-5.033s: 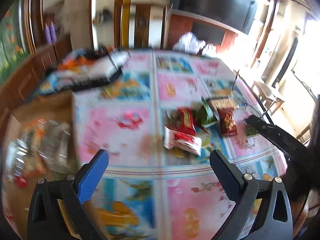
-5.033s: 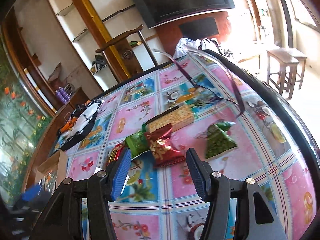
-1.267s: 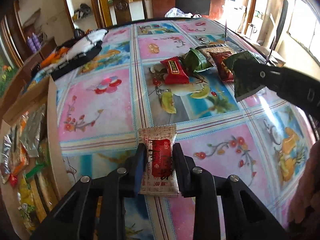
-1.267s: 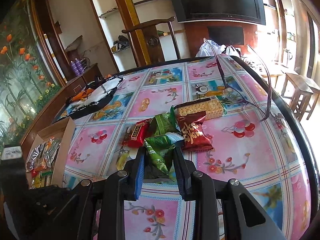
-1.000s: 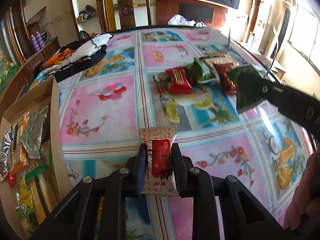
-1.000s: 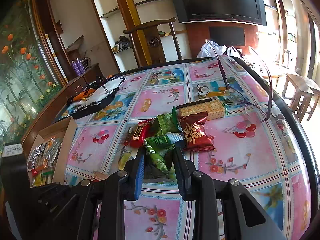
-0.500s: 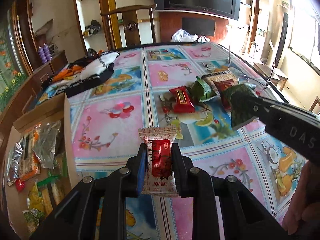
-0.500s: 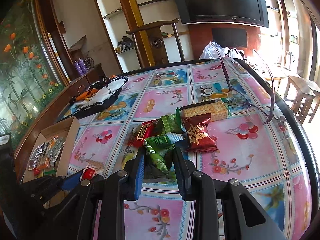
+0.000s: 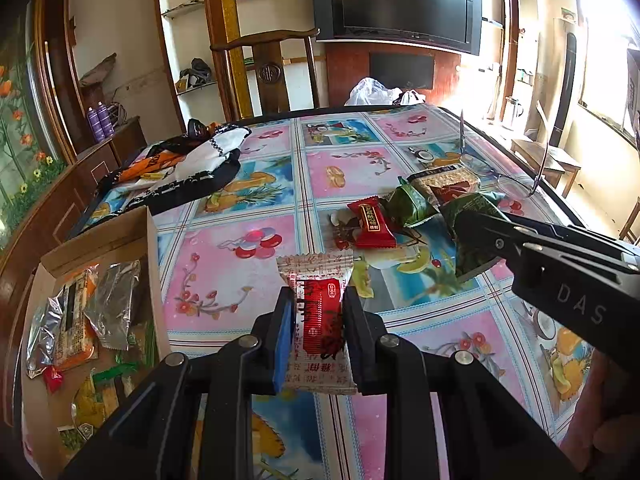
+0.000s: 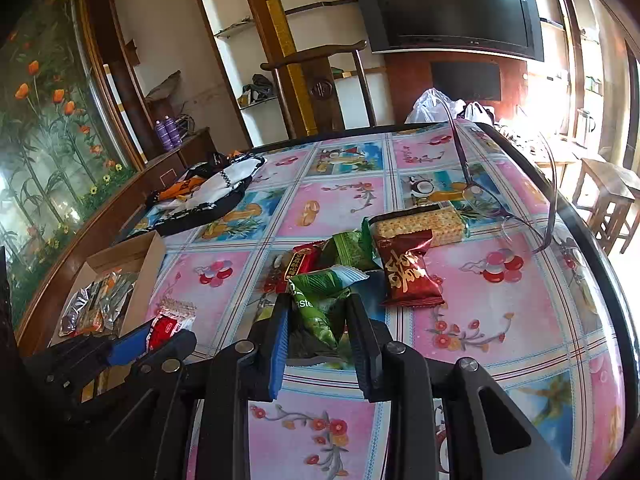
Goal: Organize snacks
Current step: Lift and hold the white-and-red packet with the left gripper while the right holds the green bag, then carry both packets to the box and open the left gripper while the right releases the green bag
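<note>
Red-and-white wrapped snack (image 9: 318,322) clamped in left gripper (image 9: 316,330), upright between the pads, held above table (image 9: 224,280). Green snack packet (image 10: 320,304) pinched in right gripper (image 10: 318,340), crumpled between the jaws, hanging over table near the loose pile. Both grips firm, nothing slipping by the look of it.

Cardboard box (image 9: 150,248) at table's left edge, open top, already holding foil and orange packets. Loose pile further out: red packet (image 9: 372,226), dark red packet (image 10: 408,274), cracker pack (image 10: 420,224), another green one (image 9: 410,206).

Likely step: carry both to the box, left first since nearer.

Notes for doing it well:
- Bring left gripper across over the box wall with clearance, not through it; upright flap stands on that side.
- Lower into a bare patch, not onto the foil stack.
- Release only once wrapper sits low inside; light packets bounce.
- Hold right gripper back until left clears, avoid crossing paths.
- Mind the glasses (image 10: 480,196) by the crackers later.
</note>
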`<action>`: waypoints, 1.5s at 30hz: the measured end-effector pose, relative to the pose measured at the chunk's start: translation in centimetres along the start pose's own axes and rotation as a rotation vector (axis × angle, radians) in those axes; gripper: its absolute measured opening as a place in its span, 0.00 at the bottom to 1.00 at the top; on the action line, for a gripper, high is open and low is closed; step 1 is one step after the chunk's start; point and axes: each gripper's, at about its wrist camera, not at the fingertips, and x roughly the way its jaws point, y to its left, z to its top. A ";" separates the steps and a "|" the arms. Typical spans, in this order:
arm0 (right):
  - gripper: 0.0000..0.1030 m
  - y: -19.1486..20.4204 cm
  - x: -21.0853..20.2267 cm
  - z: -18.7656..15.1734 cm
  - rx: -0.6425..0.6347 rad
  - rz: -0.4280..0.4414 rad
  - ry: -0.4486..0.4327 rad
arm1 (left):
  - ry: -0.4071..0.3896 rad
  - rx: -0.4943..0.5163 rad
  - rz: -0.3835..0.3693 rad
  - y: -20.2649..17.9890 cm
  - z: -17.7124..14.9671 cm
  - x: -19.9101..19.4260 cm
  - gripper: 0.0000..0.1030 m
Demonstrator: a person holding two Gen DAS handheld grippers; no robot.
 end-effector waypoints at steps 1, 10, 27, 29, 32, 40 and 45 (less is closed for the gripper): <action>0.29 0.0 0.0 0.0 -0.002 0.001 -0.001 | -0.003 0.000 0.002 0.0 0.0 -0.1 0.22; 0.29 0.3 0.0 -0.1 -0.015 -0.001 -0.007 | -0.020 0.009 0.022 0.0 0.1 -0.3 0.23; 0.29 0.2 -0.1 0.0 -0.015 -0.001 -0.010 | -0.032 0.010 0.029 0.1 0.2 -0.7 0.23; 0.29 0.2 -0.1 0.0 -0.015 -0.001 -0.012 | -0.033 0.009 0.029 0.1 0.2 -0.8 0.23; 0.29 0.2 -0.1 0.0 -0.015 -0.001 -0.013 | -0.034 0.008 0.029 0.1 0.2 -0.9 0.23; 0.29 0.3 -0.2 0.2 -0.019 0.002 -0.018 | -0.042 -0.002 0.032 0.3 0.5 -1.2 0.23; 0.29 0.4 -0.3 0.2 -0.020 0.004 -0.026 | -0.056 -0.024 0.031 1.1 0.7 -1.7 0.23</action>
